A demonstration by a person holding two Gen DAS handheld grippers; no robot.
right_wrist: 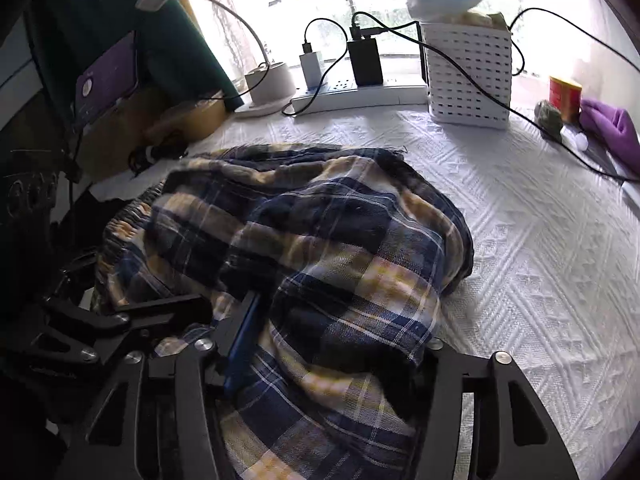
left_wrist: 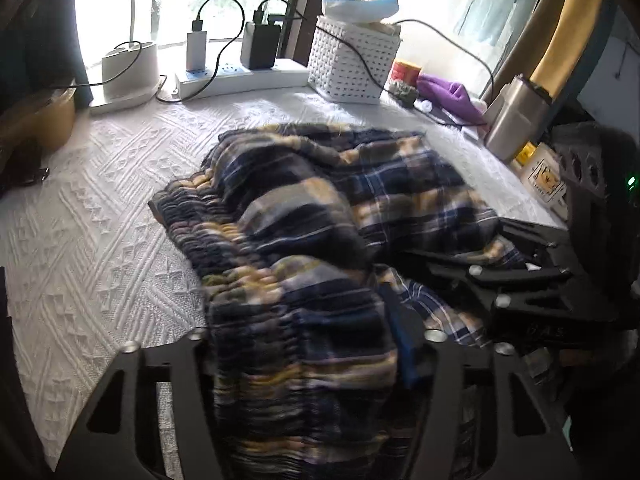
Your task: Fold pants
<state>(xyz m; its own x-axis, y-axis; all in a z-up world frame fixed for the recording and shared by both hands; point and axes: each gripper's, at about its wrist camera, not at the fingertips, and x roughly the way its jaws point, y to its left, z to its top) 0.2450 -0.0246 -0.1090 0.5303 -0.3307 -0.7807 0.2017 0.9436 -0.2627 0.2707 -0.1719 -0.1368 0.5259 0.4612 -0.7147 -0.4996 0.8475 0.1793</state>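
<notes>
plaid pants (left_wrist: 320, 216) bunched mid-frame on white cloth (left_wrist: 100, 240), left gripper (left_wrist: 308, 344) clamped on waistband, right gripper (right_wrist: 320, 344) clamped on fabric, basket (left_wrist: 352, 64) upper right

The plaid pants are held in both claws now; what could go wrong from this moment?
1. The plaid pants lie bunched, not flat, so a fold made now may come out crooked or trap wrinkles.
2. The left claw and right claw grip thick gathered cloth; a layer may slip out when lifted.
3. A black cable runs across the white cover near the pants; swinging fabric could snag it.
</notes>
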